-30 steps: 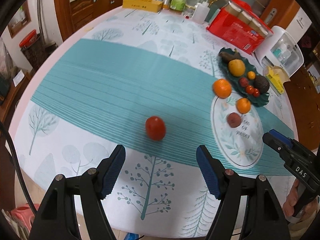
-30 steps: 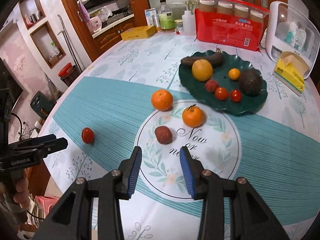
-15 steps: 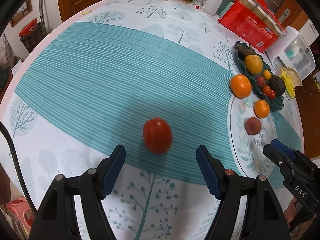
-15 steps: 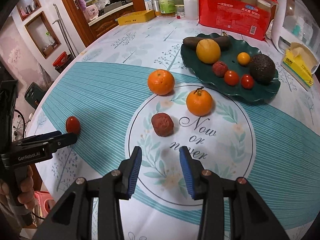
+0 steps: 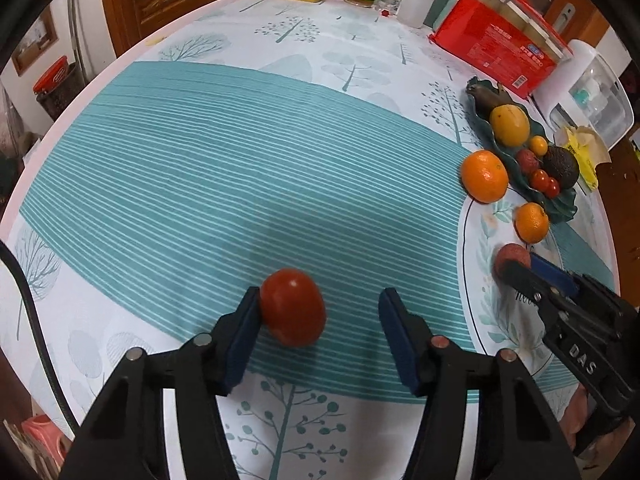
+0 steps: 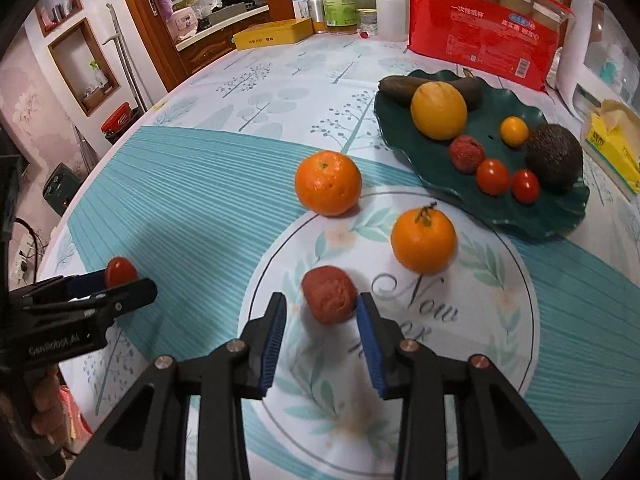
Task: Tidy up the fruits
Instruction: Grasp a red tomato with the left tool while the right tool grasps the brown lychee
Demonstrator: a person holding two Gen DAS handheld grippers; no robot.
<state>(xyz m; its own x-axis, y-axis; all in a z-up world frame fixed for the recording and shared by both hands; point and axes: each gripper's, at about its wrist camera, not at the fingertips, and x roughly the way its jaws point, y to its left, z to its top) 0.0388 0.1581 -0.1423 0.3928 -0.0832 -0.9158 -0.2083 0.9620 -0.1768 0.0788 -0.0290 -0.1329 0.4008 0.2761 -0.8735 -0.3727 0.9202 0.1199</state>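
Observation:
My left gripper (image 5: 318, 312) is open, and a red tomato (image 5: 293, 307) lies on the cloth between its fingers, against the left pad. My right gripper (image 6: 320, 320) is open around a brownish-red lychee (image 6: 329, 294), which touches the right pad. Two oranges (image 6: 328, 182) (image 6: 423, 239) lie loose on the cloth beyond it. A dark green leaf plate (image 6: 556, 216) at the right holds a yellow fruit, an avocado, small tomatoes and other fruit. The left gripper and tomato (image 6: 119, 271) also show in the right wrist view.
A red box (image 6: 480, 52), bottles (image 6: 339, 0), a yellow box (image 6: 272, 34) and a white appliance (image 6: 580, 48) stand along the table's far edge. A yellow tissue pack (image 6: 612, 144) lies right of the plate. The table edge curves close on the left.
Both grippers have moved forward and down: the tomato now lies between the left fingers and the lychee between the right fingers. Both stay open.

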